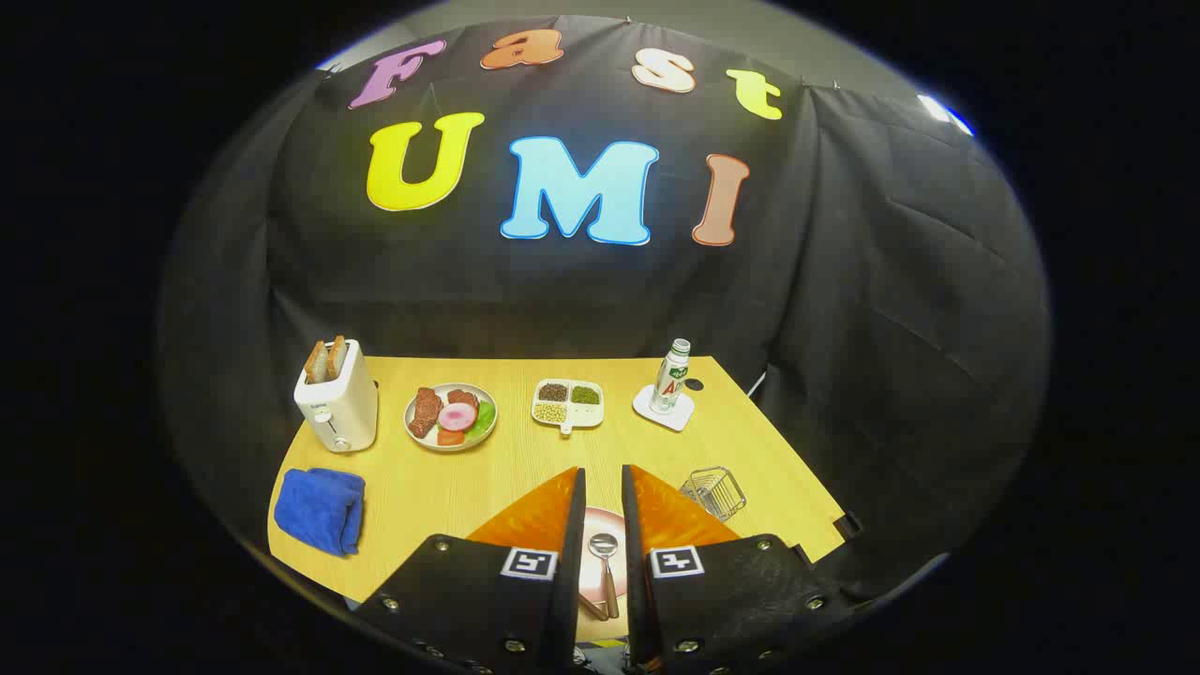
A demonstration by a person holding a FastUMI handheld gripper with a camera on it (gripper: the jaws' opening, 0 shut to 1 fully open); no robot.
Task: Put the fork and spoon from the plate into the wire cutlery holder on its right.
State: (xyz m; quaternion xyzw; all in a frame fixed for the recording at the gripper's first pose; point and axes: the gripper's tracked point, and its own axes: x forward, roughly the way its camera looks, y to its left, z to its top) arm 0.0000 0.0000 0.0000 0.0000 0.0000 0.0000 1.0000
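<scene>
A: Gripper (603, 487) pos?
B: Above near edge of wooden table (525, 459). Fingers (539, 511) parted, narrow gap, gripping nothing.
A: Task items?
B: Spoon (605, 562) seen thru the gap, lying on pink plate (592, 525), bowl end pointing away, wooden handle toward cam. Second wooden handle crosses just beside it, prob the fork (592, 609); head hidden, can't confirm.
A: Holder?
B: Wire cutlery holder (714, 491) on table, just right of right finger, near plate. Looks empty.
A: Rest of table?
B: Far side, L to R: white toaster (336, 403) w/ bread, food plate (451, 417), divided dish (567, 403) w/ grains, bottle (670, 377) on white coaster (664, 409). Blue towel (319, 509) near left edge, in front of toaster.
</scene>
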